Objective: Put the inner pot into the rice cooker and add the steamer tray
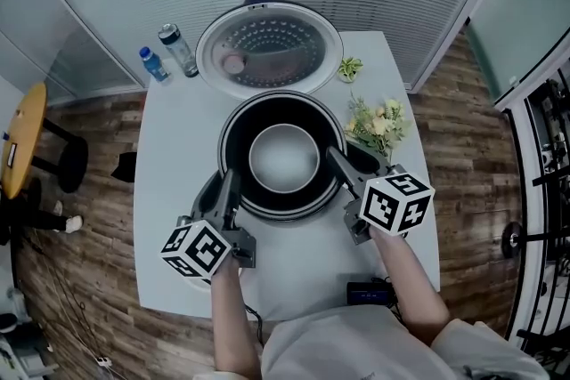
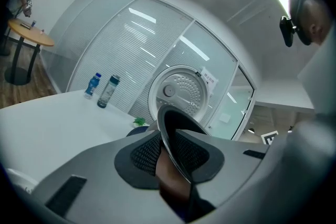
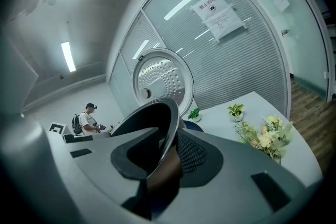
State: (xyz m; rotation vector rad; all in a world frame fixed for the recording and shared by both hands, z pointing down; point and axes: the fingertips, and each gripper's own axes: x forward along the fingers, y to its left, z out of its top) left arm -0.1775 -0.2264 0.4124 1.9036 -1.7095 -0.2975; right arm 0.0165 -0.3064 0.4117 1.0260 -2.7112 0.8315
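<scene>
Your left tongs [image 1: 229, 181] pinch the left rim of the pot [image 1: 283, 157], and your right tongs [image 1: 335, 159] pinch its right rim. In each gripper view the thin rim sits clamped between the pads. The pot is at the mouth of the cooker [image 1: 283, 216] on the counter [image 1: 303, 271], just in front of the raised lid [image 1: 269, 47]. I cannot tell whether it is fully seated. Two bottles [image 1: 178, 49] stand left of the lid, and flowers [image 1: 381, 122] lie right of the pot.
</scene>
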